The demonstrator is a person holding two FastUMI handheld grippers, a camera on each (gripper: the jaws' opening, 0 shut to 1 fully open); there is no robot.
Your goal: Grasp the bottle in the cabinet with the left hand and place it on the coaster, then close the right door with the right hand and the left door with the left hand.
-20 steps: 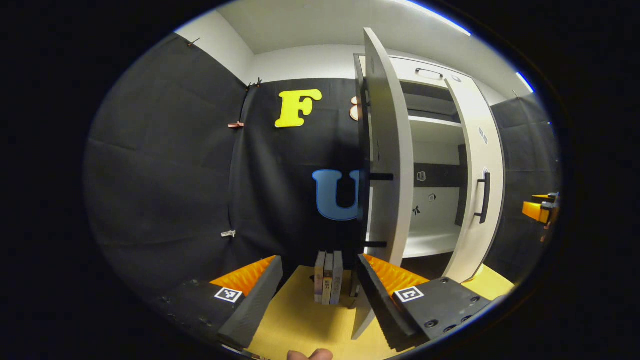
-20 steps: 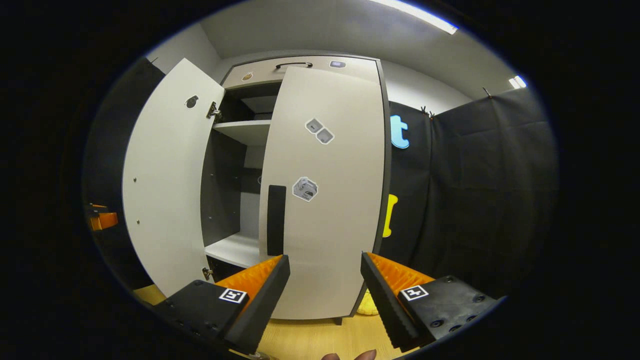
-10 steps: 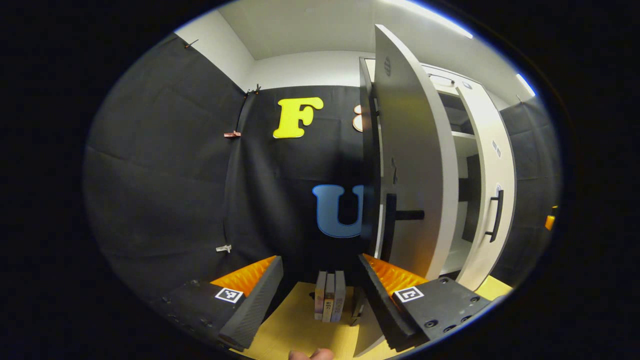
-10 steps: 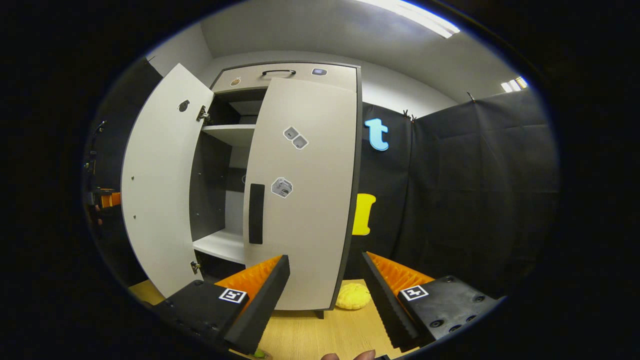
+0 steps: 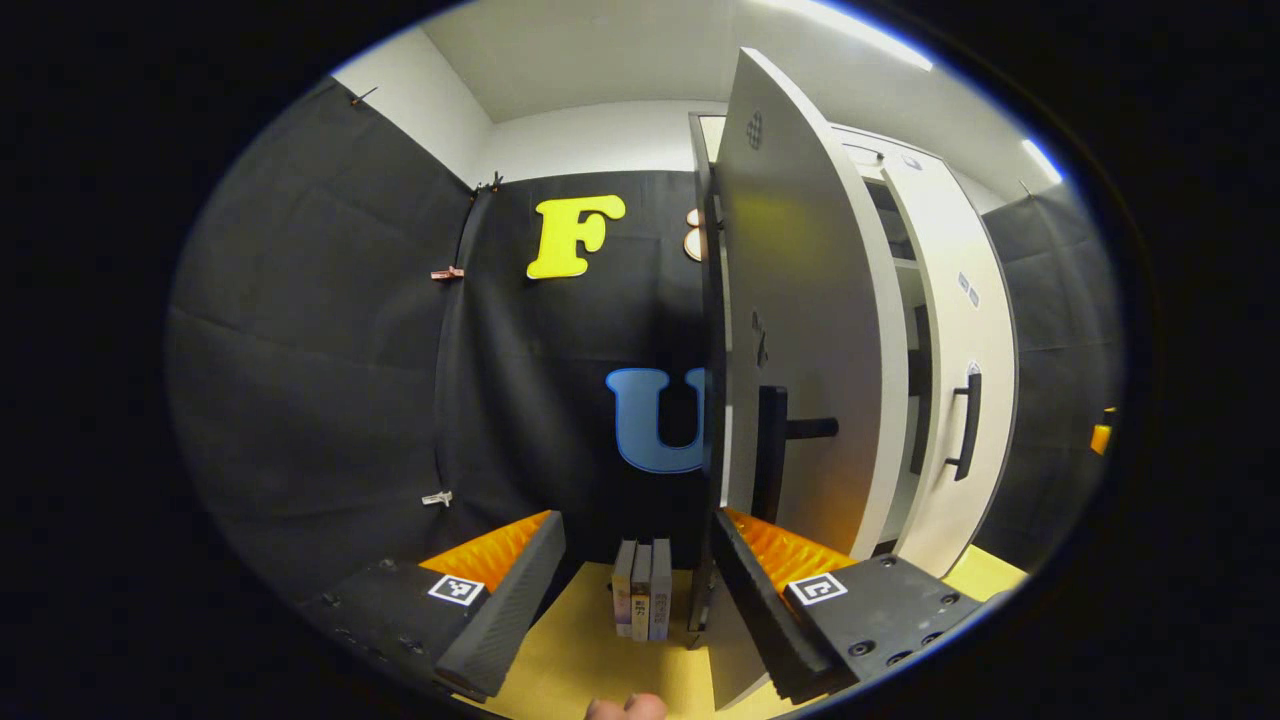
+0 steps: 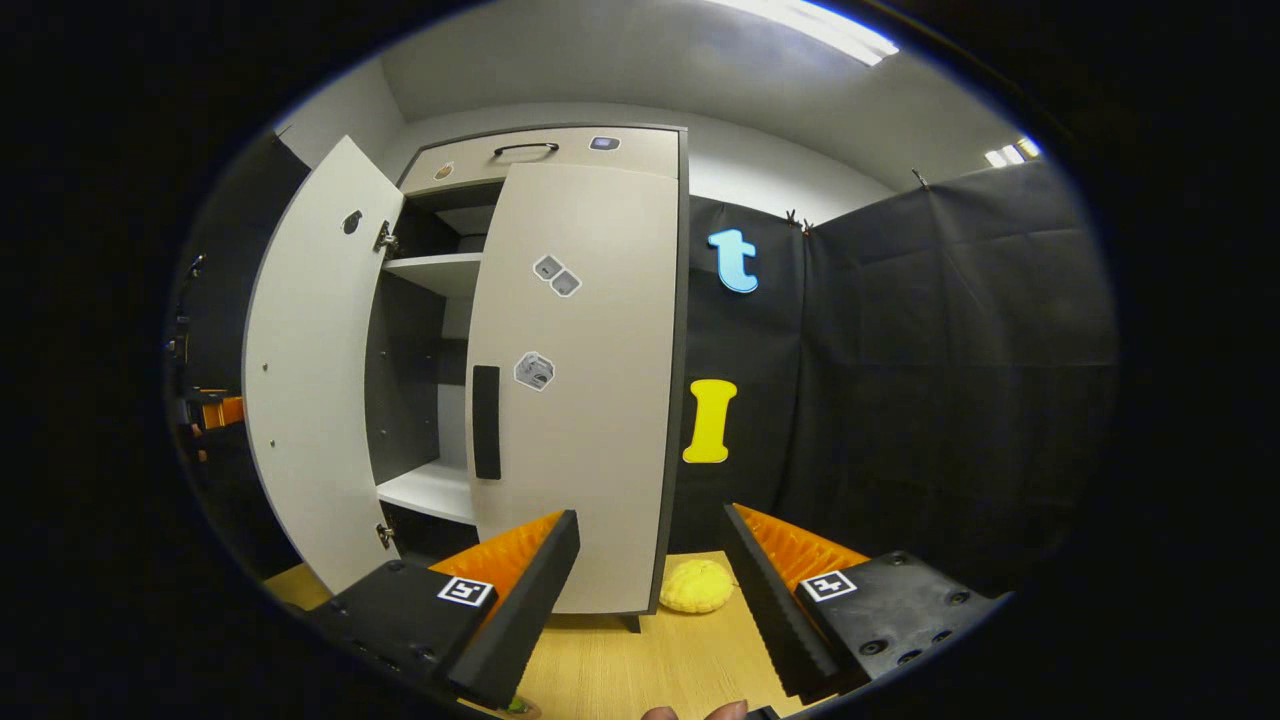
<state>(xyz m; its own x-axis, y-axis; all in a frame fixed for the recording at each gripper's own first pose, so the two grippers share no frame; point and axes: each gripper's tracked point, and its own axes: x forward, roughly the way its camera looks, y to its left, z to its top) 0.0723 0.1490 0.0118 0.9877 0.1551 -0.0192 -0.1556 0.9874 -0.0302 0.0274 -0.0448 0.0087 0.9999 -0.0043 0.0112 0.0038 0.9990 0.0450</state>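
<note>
Two doors on the tall white laminate cabinet (image 6: pixel 560 150) stood differently. The right door (image 6: pixel 590 400), flat white with stickers and a black bar handle, sat flush or nearly so; judged closed, so that step looked done. The left door (image 5: pixel 810 330), white with a black bar handle, hung partly open, edge-on to the left gripper view, leaving a narrow gap to the shelves.

Left gripper (image 5: pixel 640 570) was held low and level, fingers spread wide with nothing between them. Its right-hand finger (image 5: pixel 760 590) sat at the outer face of the left door near the bottom edge, touching or just beside it, can't tell which. Likely placed there to push the panel, not to grab the handle. A fingertip of the holding hand (image 5: pixel 625 708) showed at the bottom.

Right gripper (image 6: pixel 650 580) was also spread wide and empty, held low and level, well apart from the right door, aimed at the cabinet's right edge. Looked parked, out of the way.

Bottle and coaster: couldn't locate either. The visible shelves looked bare.

Three thin upright books (image 5: pixel 642 590) stood on the yellowish wooden table (image 5: pixel 580 650) left of the cabinet; a yellow knobbly lump (image 6: pixel 697 587) lay at its right foot.
</note>
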